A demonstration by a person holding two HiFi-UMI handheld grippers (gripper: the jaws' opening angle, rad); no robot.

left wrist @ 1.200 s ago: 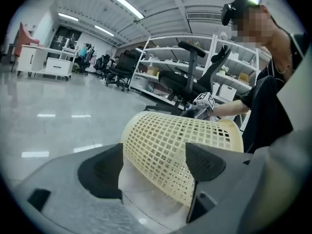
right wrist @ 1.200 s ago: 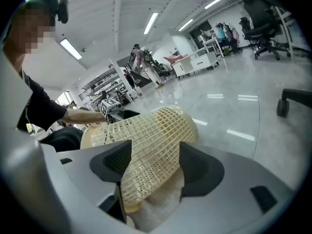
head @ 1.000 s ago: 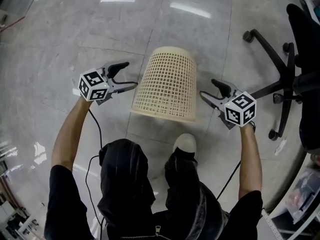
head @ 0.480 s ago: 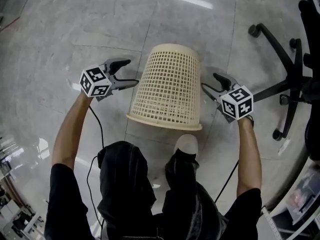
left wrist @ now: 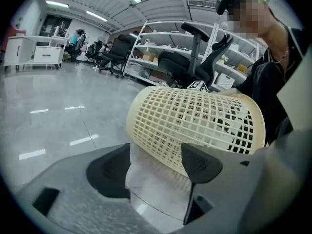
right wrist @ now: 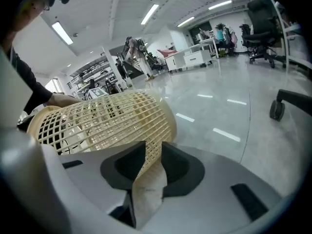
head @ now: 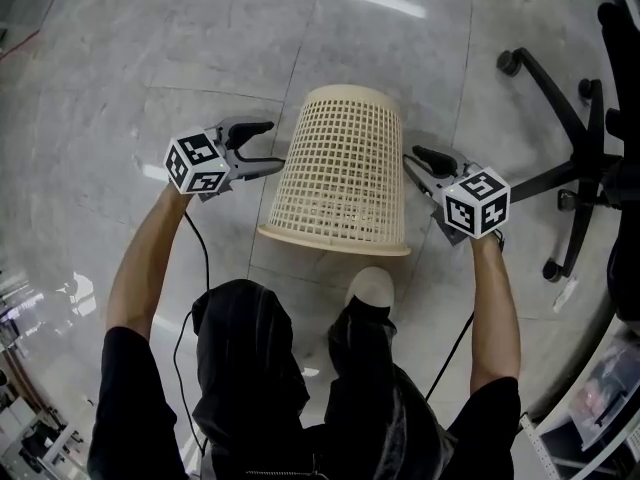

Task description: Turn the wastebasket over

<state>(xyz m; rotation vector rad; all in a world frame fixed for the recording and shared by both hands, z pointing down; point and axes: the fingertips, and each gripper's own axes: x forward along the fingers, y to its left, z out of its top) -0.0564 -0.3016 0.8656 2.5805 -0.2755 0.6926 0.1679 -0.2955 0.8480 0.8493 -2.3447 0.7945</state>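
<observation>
The basket (head: 342, 168) lies between our grippers, axis 12 to 6, mouth at 6. At its 3, our right gripper (head: 411, 158) has just been closing and pinches the wall. At its 9, our left gripper (head: 273, 145), narrowing slightly, stands apart against the side.

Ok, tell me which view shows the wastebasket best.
The head view: the whole wastebasket shows, from closed base to wide rim. The left gripper view shows its mesh side and rim, with the lower part hidden; the right gripper view shows its mesh side too, partly hidden.
</observation>
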